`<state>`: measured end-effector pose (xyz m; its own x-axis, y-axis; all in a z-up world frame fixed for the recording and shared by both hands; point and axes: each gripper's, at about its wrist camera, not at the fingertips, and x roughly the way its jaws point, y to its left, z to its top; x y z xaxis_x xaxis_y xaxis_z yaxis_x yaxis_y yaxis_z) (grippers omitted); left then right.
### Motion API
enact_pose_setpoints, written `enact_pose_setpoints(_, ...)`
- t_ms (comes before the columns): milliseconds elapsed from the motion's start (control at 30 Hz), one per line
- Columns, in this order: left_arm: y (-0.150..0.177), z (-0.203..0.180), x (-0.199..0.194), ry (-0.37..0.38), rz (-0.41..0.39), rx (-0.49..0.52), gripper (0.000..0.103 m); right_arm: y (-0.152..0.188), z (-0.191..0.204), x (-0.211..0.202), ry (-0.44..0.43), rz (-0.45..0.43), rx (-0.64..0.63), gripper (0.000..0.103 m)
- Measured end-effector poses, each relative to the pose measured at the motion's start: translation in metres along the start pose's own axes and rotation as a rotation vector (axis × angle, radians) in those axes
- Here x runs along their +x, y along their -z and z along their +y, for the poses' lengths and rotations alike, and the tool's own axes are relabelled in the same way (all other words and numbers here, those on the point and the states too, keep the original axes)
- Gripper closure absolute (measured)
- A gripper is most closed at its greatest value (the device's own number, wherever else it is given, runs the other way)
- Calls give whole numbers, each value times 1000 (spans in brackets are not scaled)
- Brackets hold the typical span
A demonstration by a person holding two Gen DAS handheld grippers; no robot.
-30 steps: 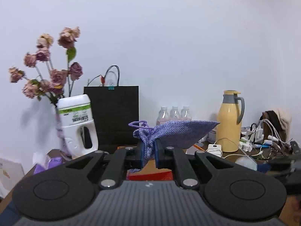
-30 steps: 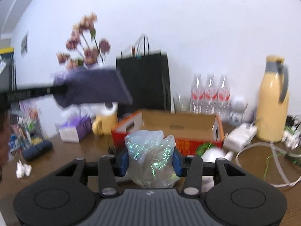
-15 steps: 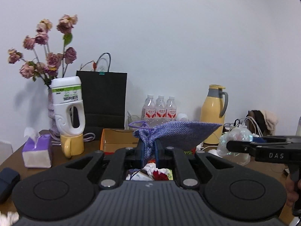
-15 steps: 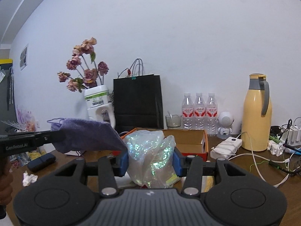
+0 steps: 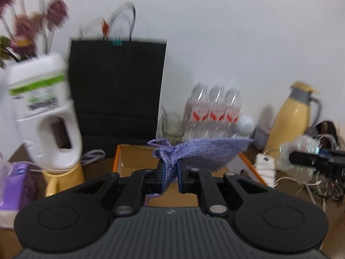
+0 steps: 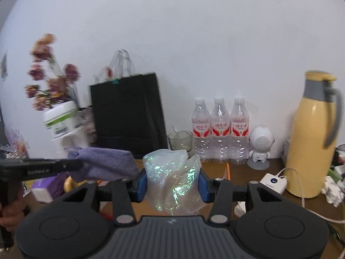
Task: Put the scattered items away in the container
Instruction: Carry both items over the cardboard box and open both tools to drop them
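Observation:
My left gripper (image 5: 170,172) is shut on the neck of a purple woven drawstring pouch (image 5: 207,153), which sticks out to the right above the open cardboard box (image 5: 138,159) with orange edges. My right gripper (image 6: 172,182) is shut on a crumpled iridescent clear plastic bag (image 6: 172,177), held above the table. In the right wrist view the pouch (image 6: 103,166) and the left gripper (image 6: 75,165) show at the left, with only an orange edge of the box (image 6: 227,170) visible. In the left wrist view the plastic bag (image 5: 301,157) shows at the right.
Behind the box stand a black paper bag (image 5: 117,90), a glass (image 6: 180,140), three water bottles (image 6: 220,129), a small white robot figure (image 6: 259,149) and a yellow thermos (image 6: 310,133). A white jug on a yellow mug (image 5: 43,116), flowers and a tissue box (image 5: 13,185) stand left. Cables and a charger (image 6: 273,182) lie right.
Both grippers have moved toward the back of the table, so the box, bag and bottles look larger. Each keeps its hold. The left wrist view is now blurred by motion.

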<state>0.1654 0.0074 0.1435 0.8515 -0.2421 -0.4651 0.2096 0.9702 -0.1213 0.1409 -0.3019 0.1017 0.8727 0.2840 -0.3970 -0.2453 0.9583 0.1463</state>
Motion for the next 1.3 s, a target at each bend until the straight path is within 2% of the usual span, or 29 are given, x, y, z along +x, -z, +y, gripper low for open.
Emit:
enact_pose_setpoints(100,-21,13,50,32,133,-71,92,-20,-15,50,12,87,-7,57)
enact_pose_setpoints(167,-30,19,84,41,227,-78,92,-32,-28,90,13,191,18,57)
enact_pose_setpoints(300,-31,27,148,10,408,-65,92,-41,-53,164,-23,388,116,57)
enact_pose_setpoints(400,-24,32,179,-20,503,-46,92,-38,-59,213,7,526,126,57)
enact_pose_setpoints(533,-16,30,218,-70,626,-28,90,-28,-66,252,68,639,119,57)
enact_pose_setpoints(633,-16,27,238,-109,648,8,82,-20,-67,270,118,681,105,54)
enact_pose_setpoints(700,-19,19,239,-116,631,60,54,-16,-65,276,133,696,107,47)
enact_pose_setpoints(733,-21,16,234,-124,608,80,49,-15,-66,280,133,706,113,41)
enact_pose_setpoints(867,-36,9,218,-134,584,85,46,-21,-61,278,148,701,118,31)
enact_pose_setpoints(933,-48,9,209,-148,589,78,36,-32,-61,270,134,709,128,25)
enact_pose_setpoints(1000,-56,7,194,-155,577,87,17,-43,-62,262,140,699,130,24)
enact_pose_setpoints(1033,-59,3,188,-169,562,93,14,-50,-61,255,146,695,129,23)
enact_pose_setpoints(1100,-67,-1,175,-206,527,106,1,-61,-57,242,150,686,131,23)
enact_pose_setpoints(1200,-79,-5,148,-235,502,100,0,-77,-47,218,145,657,123,17)
enact_pose_setpoints(1300,-84,-7,125,-250,489,79,0,-86,-37,193,146,639,101,16)
